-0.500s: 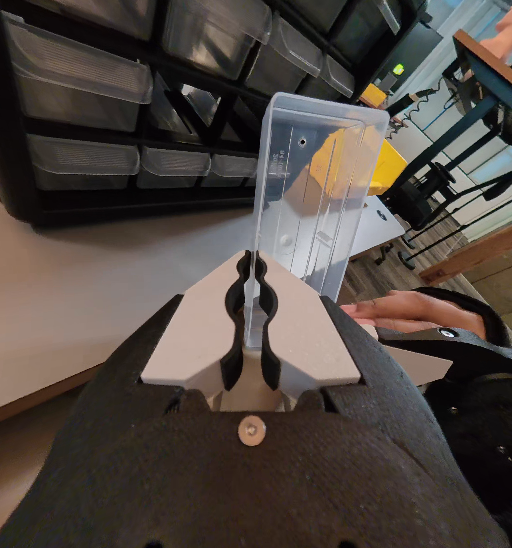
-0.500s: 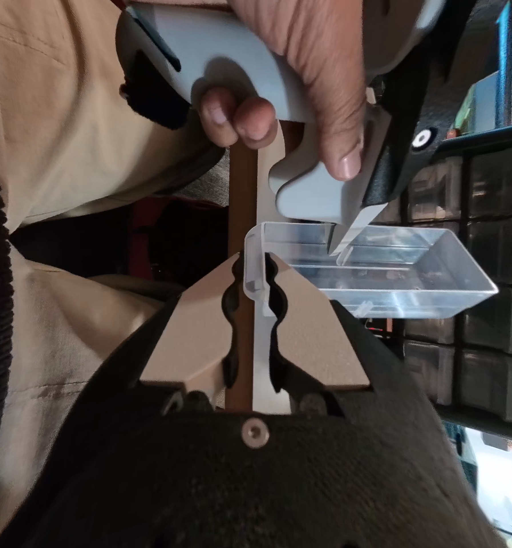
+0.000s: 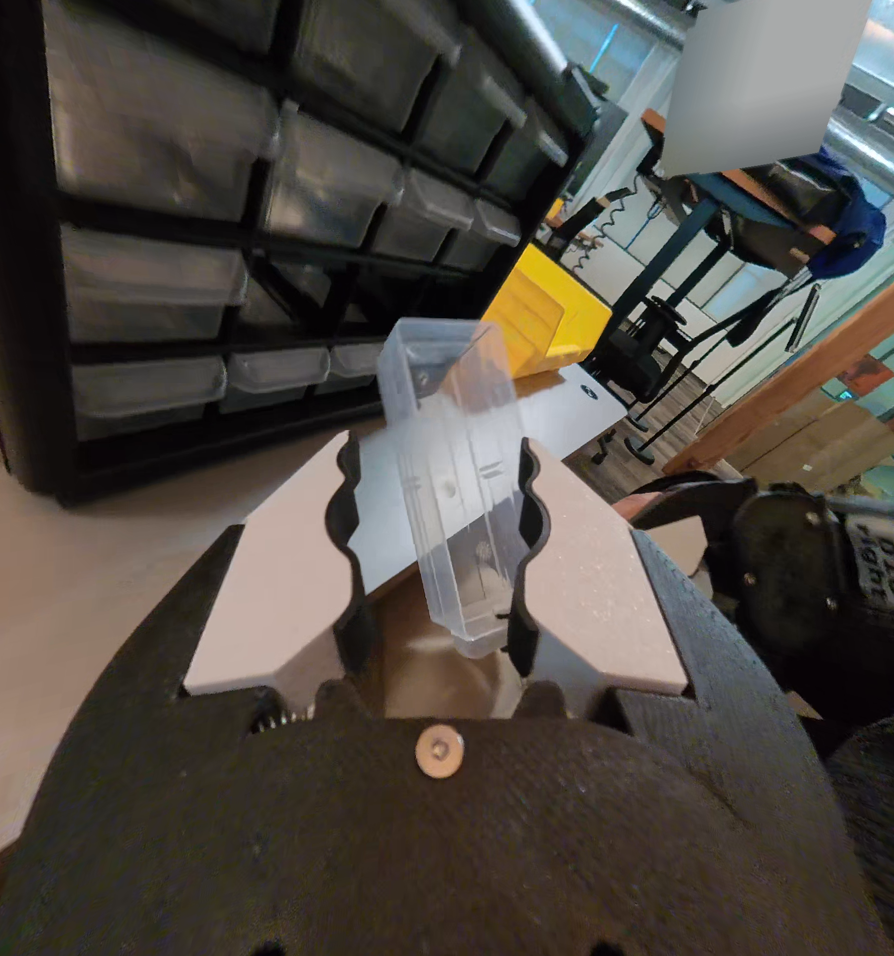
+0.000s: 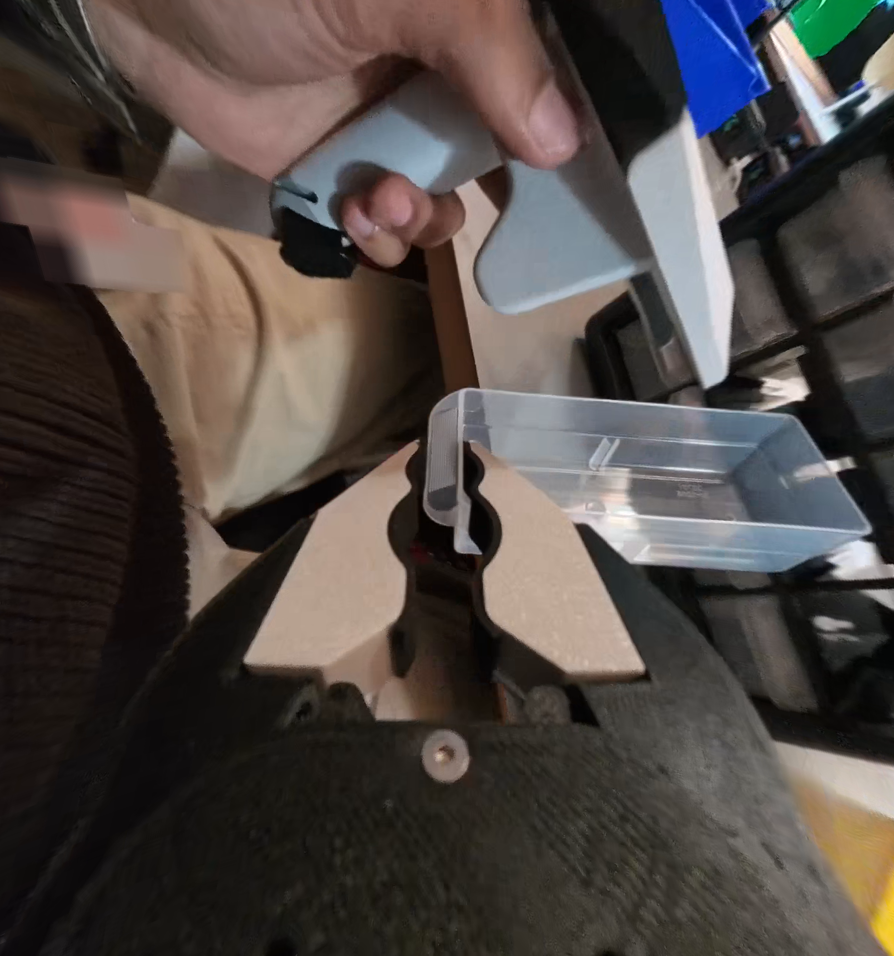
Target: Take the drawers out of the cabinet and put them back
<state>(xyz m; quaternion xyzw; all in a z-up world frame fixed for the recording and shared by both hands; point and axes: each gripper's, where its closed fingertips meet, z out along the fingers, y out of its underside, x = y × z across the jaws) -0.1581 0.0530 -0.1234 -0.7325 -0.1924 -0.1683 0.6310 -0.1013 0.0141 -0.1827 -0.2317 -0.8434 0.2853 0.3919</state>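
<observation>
While your left gripper [image 3: 437, 553] gapes wide, your right gripper [image 4: 447, 522] pinches the clear drawer [image 4: 657, 478] by its handle lip, ready for the cabinet [image 3: 186, 170]

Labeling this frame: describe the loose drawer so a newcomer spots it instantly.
Start at the black cabinet of clear drawers on the pale table. In front of it, off the table, is one small clear drawer, empty. Unlike its seated neighbours it is out of the cabinet, its front handle lip in the right hand-held gripper.
</observation>
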